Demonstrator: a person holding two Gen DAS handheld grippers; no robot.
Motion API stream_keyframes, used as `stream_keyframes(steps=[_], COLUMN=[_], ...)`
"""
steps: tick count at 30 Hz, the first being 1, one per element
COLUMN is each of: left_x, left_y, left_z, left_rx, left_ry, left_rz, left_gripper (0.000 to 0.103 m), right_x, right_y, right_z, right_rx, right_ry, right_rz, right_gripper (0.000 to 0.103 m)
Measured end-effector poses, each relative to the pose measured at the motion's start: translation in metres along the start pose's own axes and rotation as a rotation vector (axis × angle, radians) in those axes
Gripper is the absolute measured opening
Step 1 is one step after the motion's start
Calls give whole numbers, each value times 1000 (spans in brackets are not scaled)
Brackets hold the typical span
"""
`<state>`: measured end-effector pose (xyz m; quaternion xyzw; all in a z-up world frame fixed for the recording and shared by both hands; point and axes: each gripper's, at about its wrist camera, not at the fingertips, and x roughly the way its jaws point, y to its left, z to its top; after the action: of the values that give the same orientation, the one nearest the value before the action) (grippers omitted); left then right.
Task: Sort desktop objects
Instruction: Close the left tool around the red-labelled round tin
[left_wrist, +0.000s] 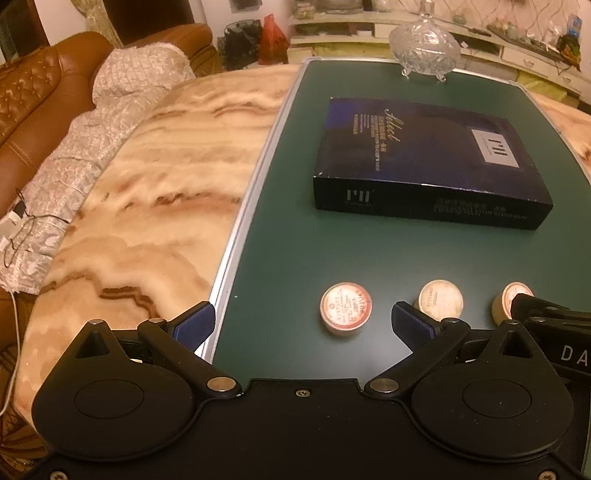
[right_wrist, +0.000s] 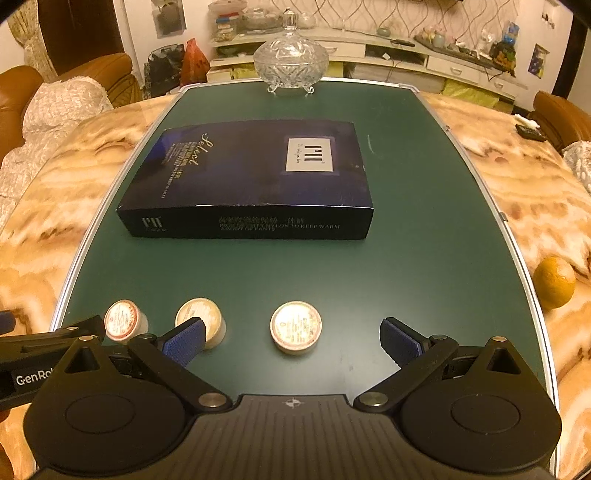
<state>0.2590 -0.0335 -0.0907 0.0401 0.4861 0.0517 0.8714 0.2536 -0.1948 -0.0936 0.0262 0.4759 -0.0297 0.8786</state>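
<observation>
Right wrist view is showing a round tin (right_wrist: 295, 327) sitting on the green surface (right_wrist: 424, 240) just ahead of your right hand-held gripper (right_wrist: 293, 339), centred between its spread fingers and touching neither. That hand-held gripper is standing wide open and gripping nothing. Being round, the tin has no long axis to line up with. Two more tins, (right_wrist: 201, 321) and (right_wrist: 122, 319), are lying to its left, the far one just ahead of your left hand-held gripper (left_wrist: 303, 325), which is also gaping and empty. Beyond the row, the dark box (right_wrist: 251, 177) and glass jar (right_wrist: 290, 59) are waiting farther ahead. The right hand seems nearer for the centred tin.
</observation>
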Motion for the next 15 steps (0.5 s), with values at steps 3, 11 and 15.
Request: stream_keyframes(steps=[3,11,15], left_x=[7,14,13], left_y=[-1,-7,-7], left_z=[3,4,3], left_rx=[-3,18,23], left_ry=[3,0,-2], left_rz=[-8,1,-7], left_gripper=[103,103,103], right_x=[5,5,-1], right_y=[-1,0,0], right_z=[3,5,4], right_rx=[-2,-21,-26], right_ry=[-1,-19,-27], right_rz=[1,-11,-8], right_gripper=[103,103,103])
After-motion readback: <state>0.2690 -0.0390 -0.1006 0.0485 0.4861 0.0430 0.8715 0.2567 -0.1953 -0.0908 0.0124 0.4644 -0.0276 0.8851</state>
